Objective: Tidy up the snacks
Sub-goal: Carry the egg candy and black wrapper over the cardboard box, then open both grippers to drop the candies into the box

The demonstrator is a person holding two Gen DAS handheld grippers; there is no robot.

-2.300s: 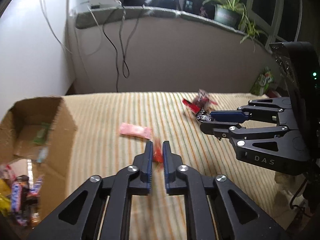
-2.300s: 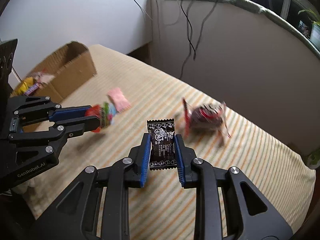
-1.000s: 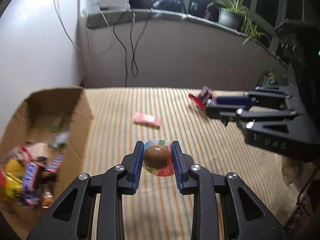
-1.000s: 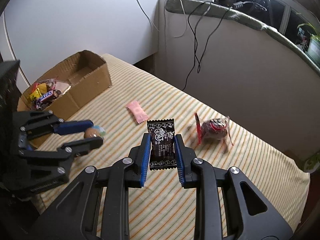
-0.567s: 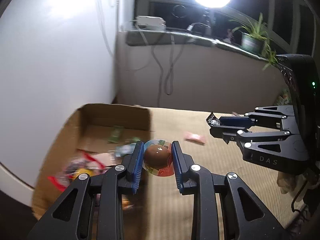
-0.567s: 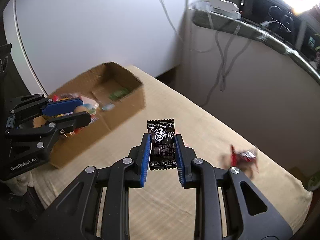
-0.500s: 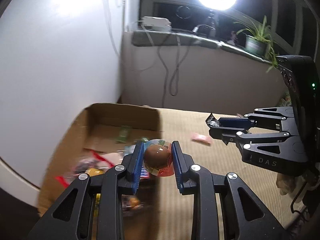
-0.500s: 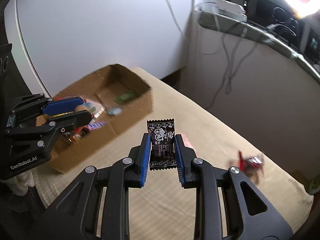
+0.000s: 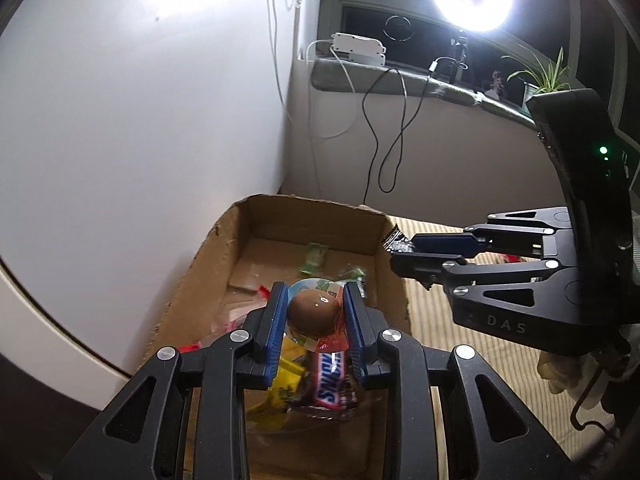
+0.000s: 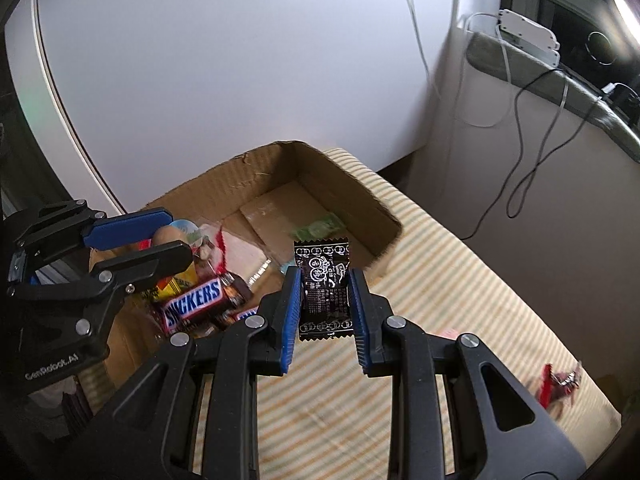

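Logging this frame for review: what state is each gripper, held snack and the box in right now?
Left gripper: shut on the egg-shaped candy, above the box.
Egg-shaped candy: held, not yet released.
Right gripper: shut on the black packet.
Black packet: held upright, near the box's edge.
Cardboard box: open-topped, partly filled with snacks.
Snickers bar: lying in the box.
Red wrapped snack: loose on the striped cloth.
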